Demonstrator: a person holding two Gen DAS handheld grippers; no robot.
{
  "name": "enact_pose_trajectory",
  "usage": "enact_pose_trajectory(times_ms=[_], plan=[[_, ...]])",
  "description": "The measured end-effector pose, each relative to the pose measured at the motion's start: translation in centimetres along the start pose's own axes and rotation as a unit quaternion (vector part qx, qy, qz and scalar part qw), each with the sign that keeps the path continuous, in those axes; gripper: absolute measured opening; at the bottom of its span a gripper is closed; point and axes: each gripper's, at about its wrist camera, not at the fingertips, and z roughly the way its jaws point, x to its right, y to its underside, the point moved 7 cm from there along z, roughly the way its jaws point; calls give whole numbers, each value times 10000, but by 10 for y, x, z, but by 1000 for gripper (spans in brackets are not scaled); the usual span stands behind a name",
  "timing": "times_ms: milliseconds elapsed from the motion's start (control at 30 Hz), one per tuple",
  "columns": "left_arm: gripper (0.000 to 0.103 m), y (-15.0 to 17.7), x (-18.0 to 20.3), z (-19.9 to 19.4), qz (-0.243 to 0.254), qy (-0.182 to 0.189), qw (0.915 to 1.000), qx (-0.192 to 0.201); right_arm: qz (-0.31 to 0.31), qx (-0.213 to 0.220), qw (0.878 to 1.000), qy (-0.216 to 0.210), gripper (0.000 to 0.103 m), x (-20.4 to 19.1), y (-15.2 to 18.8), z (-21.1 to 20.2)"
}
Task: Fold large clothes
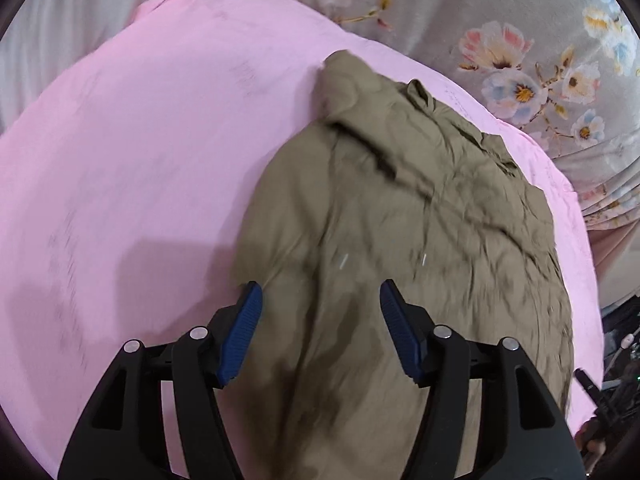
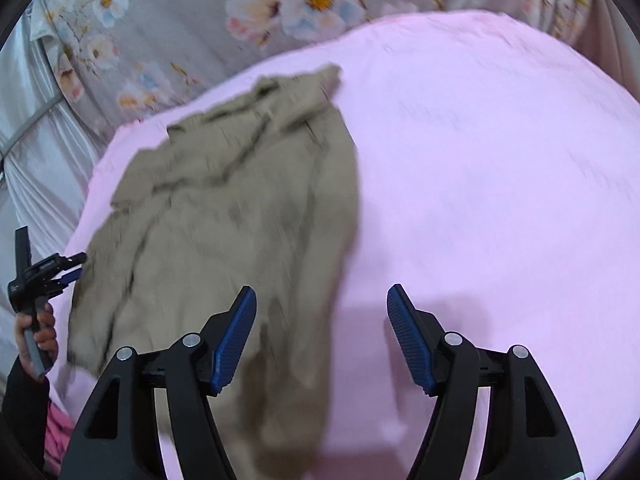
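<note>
Hanging at the bottom of each view, the left gripper (image 1: 321, 294) and right gripper (image 2: 321, 298) are both spread wide, holding nothing. The brown shirt (image 1: 400, 216) lies crumpled mid-frame on the pink sheet (image 1: 140, 140). Grabbing one loose layer could pull the fold crooked.

- Left gripper (image 1: 321, 300): black angular linkage arms, silver round pivot screws, ribbed blue pads (image 1: 400, 332).
- Right gripper (image 2: 321, 304): same black arms, silver screws, ribbed blue pads (image 2: 236, 340).
- Person's hand (image 2: 42, 332): dark sleeve (image 2: 24, 412).
</note>
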Motion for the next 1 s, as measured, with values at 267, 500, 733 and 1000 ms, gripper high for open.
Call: enact_pose_trajectory(times_ms=[267,500,733,1000], plan=[[64,62,-18,-23,-281,-200,9994,-100,707,-30,9924,-1002,69,-18,46,-13],[38,76,16,-19,-51,35,9998,-209,577,3,9906,-1244,64,-54,50,-2],[7,72,40,-77,190,311,9989,280,122,634,9843,-1645,12,-74,39,-57],[7,75,65,-230,508,943,9866,1228,-412,1775,9539,-2386,11,-95,27,-197]])
